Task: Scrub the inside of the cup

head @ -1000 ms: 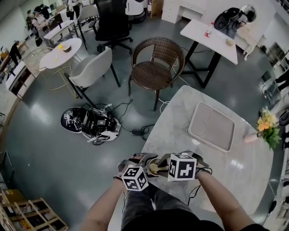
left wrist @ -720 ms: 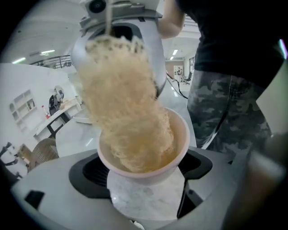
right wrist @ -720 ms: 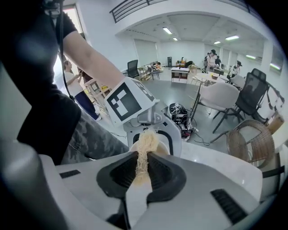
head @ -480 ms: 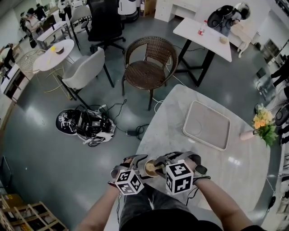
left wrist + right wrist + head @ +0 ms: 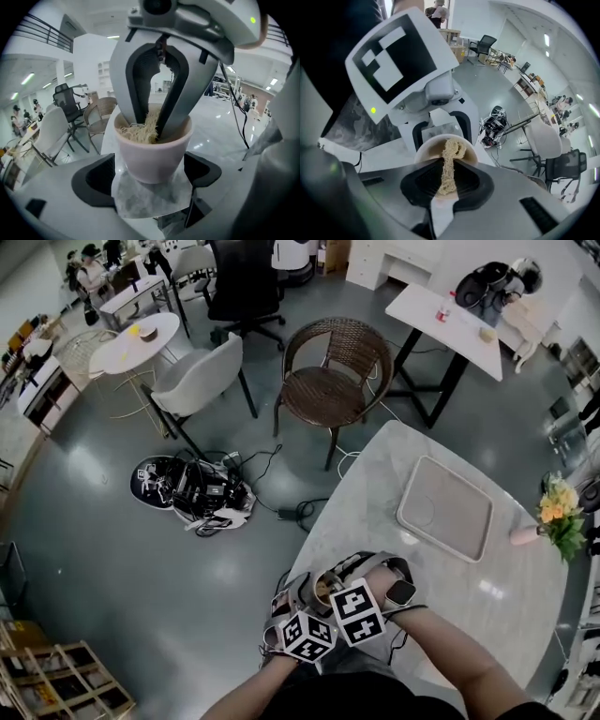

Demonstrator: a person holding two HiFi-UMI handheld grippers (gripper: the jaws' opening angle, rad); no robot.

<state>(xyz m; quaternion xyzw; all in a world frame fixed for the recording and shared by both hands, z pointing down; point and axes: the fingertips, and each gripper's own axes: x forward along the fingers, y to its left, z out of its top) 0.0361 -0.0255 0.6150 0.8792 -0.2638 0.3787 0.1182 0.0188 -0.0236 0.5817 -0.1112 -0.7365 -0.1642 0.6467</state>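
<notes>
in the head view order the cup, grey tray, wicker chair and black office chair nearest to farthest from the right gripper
From the right gripper:
1. cup, at its tips
2. grey tray, on the table, to the right
3. wicker chair, beyond the table's far edge
4. black office chair, farthest back

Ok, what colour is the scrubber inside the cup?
Pale straw-yellow scrubber; clearest in the left gripper view.
</notes>
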